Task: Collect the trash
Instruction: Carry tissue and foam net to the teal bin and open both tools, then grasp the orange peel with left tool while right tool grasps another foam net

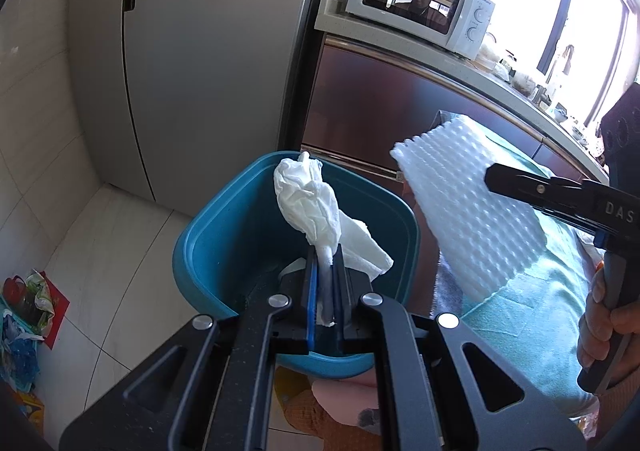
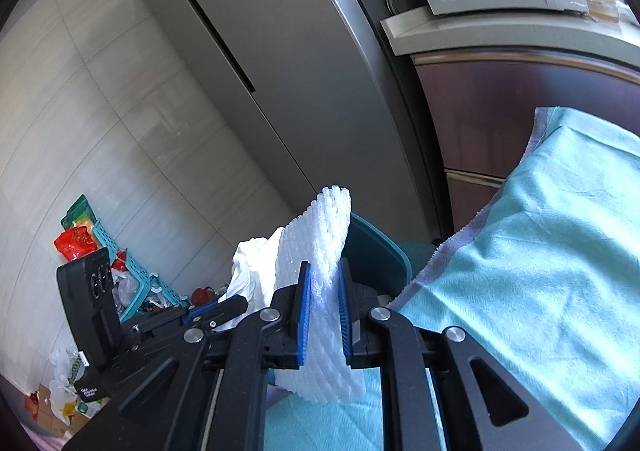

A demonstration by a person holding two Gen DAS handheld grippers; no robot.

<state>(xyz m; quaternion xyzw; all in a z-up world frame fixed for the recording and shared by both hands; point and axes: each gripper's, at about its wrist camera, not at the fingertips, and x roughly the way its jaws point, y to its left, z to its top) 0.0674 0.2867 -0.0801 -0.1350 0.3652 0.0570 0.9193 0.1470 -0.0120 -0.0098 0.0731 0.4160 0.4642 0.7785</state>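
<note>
The bin [image 1: 208, 251] is standing open-topped, its mouth facing up with free room inside. A tissue [image 1: 316, 207] is hanging over that mouth from the left gripper [image 1: 326, 271], crowding the near side. The foam sheet [image 1: 472, 211] in the right gripper [image 2: 325, 303] is blocking the approach from the right. The fridge [image 1: 208, 71] is walling off the far side, and the cloth-covered table [image 2: 540, 251] is pressing against the bin's right. Bare floor [image 1: 100, 251] is lying open to the left.
</note>
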